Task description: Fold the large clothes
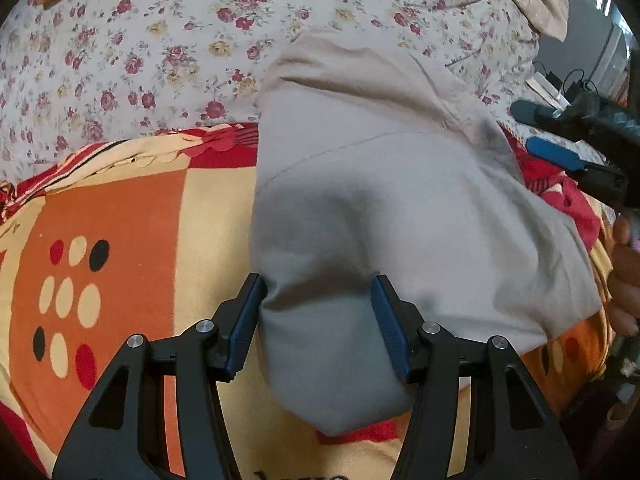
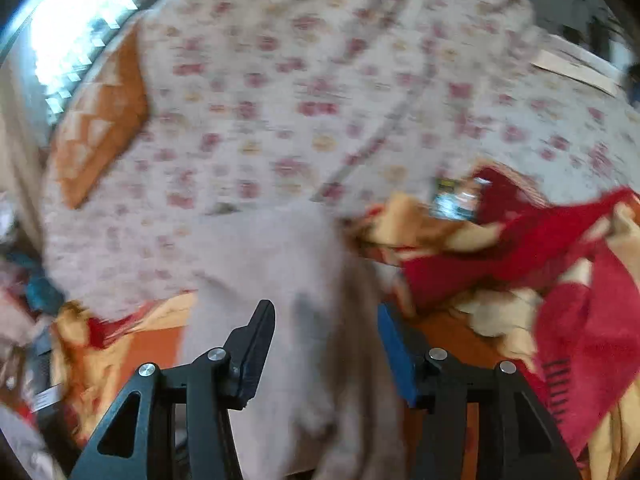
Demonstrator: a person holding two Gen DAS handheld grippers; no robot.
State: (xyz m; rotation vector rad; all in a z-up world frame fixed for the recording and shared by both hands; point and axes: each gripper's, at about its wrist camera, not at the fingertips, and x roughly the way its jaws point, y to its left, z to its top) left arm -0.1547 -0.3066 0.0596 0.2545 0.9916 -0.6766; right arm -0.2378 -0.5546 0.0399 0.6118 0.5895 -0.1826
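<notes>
The left hand-held gripper [image 1: 318,292] is clenched on a thick fold of the beige garment [image 1: 376,184]: both blue pads [image 1: 386,320] press into the cloth, which bulges between them and hangs in a rounded lump below. From that grip the garment spreads up and to the right across the bed, a seam running over its middle, its upper part lying over the floral sheet [image 1: 160,52]. Beneath its lower part lies an orange, cream and red patterned blanket [image 1: 132,220] with a cluster of dots at the left.

At the right edge of the left wrist view the right hand-held gripper [image 1: 560,136] shows from the side, one blue pad facing the garment's edge, with fingers [image 1: 624,276] of a hand below it.

The right wrist view is badly blurred. There the right hand-held gripper [image 2: 326,344] stands with the pale cloth [image 2: 280,280] running up between its jaws; it seems not to be pinched, but I cannot tell for sure. A crumpled red and cream blanket [image 2: 540,248] lies to its right, and an orange pillow [image 2: 100,120] rests on the floral sheet at the upper left.
</notes>
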